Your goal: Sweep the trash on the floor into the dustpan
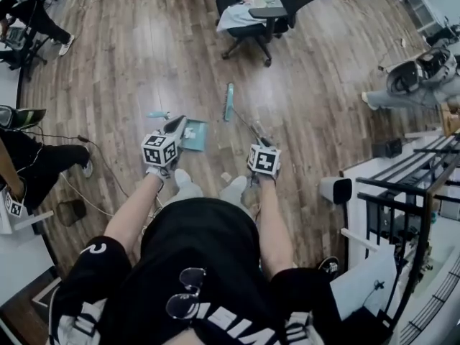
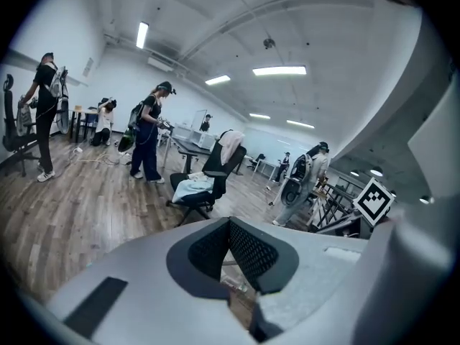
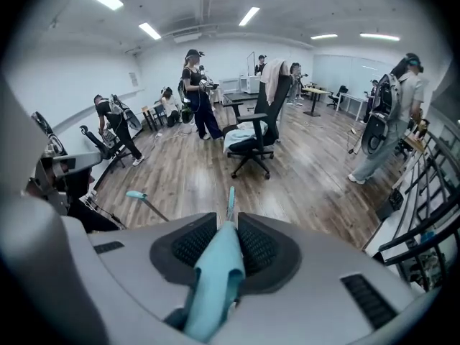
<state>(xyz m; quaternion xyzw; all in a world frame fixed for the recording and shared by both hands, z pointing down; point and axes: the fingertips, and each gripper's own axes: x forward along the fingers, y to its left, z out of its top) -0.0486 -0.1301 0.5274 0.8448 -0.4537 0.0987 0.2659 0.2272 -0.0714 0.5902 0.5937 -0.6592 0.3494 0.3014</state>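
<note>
In the head view my right gripper is shut on the teal broom handle. The handle runs forward to the broom head on the wooden floor. In the right gripper view the pads clamp that handle, and the broom head shows just past them. My left gripper points at the teal dustpan, which lies on the floor with white scraps on it. Its long handle ends in a teal grip. The left jaws stand closed on that thin handle rod. A small pale scrap lies near my feet.
A black office chair with cloth on it stands ahead. Several people stand or sit around the room edges. A white table and black rack are close on the right. Cables trail over the floor on the left.
</note>
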